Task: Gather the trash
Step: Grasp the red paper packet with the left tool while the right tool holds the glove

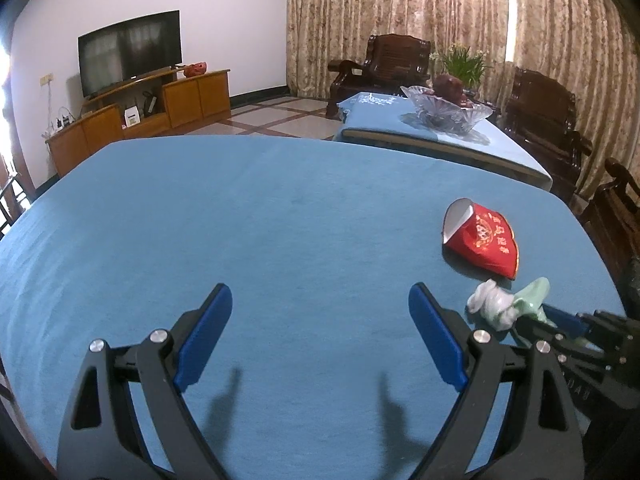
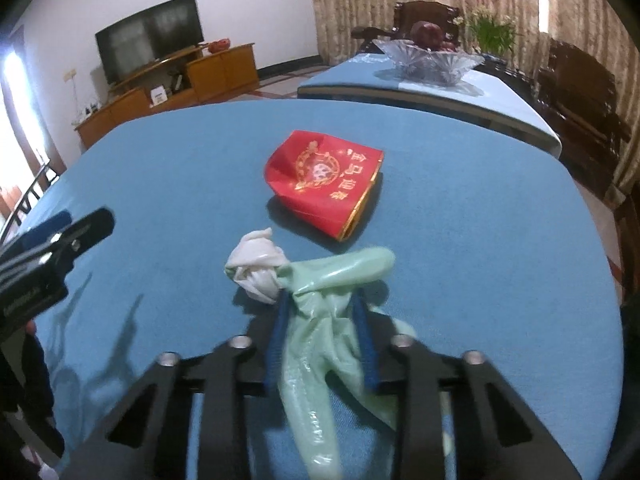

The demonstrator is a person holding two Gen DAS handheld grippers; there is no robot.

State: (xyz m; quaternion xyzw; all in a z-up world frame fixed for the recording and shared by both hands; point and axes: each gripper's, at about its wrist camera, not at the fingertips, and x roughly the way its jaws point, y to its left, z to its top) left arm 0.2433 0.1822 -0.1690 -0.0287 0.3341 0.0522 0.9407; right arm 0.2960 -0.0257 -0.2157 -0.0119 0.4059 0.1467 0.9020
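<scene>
Right gripper (image 2: 320, 344) pinched shut on crumpled pale-green plastic bag (image 2: 320, 320), near edge of blue-clothed table (image 2: 160, 168); white wad (image 2: 256, 272) seemingly knotted to it. Flattened red paper box (image 2: 324, 180) just beyond. Left gripper (image 1: 320, 332) spread wide, empty. Best lifted slowly, grip firm, slack trailing clear.

The bench (image 2: 480, 240) wears a plain mid-blue cloth. On it lies a red packet (image 2: 326, 182) printed with a gold emblem and gold characters, gold along one edge, white inside. The plastic bag (image 2: 320, 344) is pale translucent green, knotted to a white wad (image 2: 256, 268). Both tongs, left (image 1: 320, 336) and right (image 2: 322, 336), have black frames, blue pads and silver rivets. The curtains (image 1: 440, 20) are beige with a brownish floral pattern.
</scene>
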